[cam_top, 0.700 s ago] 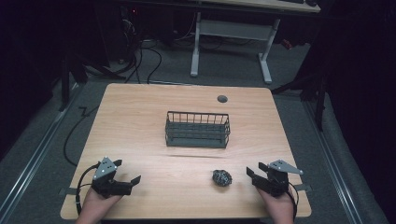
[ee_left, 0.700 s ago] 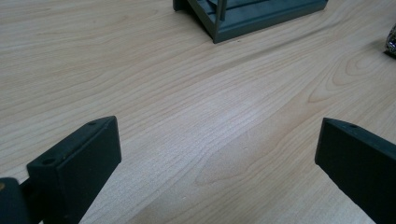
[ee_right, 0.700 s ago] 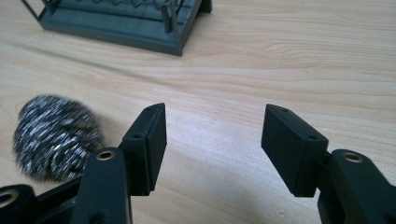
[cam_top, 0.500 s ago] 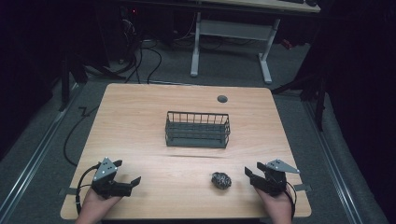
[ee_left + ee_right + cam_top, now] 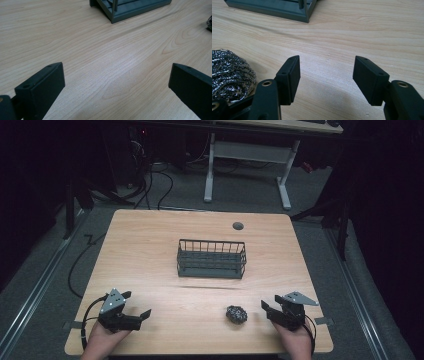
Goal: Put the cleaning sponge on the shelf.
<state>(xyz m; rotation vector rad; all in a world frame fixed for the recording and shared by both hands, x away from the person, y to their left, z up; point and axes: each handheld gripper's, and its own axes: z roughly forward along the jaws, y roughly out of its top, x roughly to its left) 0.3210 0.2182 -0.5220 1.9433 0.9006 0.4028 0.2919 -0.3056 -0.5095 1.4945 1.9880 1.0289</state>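
Right hand-held gripper (image 5: 267,307) shifted slightly leftward across the worktop (image 5: 150,250) in the high view, now near the steel-wool scourer (image 5: 236,314) with a narrower gap than before. Seen from the right gripper view, scourer (image 5: 229,72) lying just beside and outside the left-hand jaw, nothing between the jaws, which stand partly apart.

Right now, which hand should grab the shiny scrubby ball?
The right hand-held gripper. Its jaws are open and the steel wool ball lies just beside them, while the left hand-held gripper sits far across the table.
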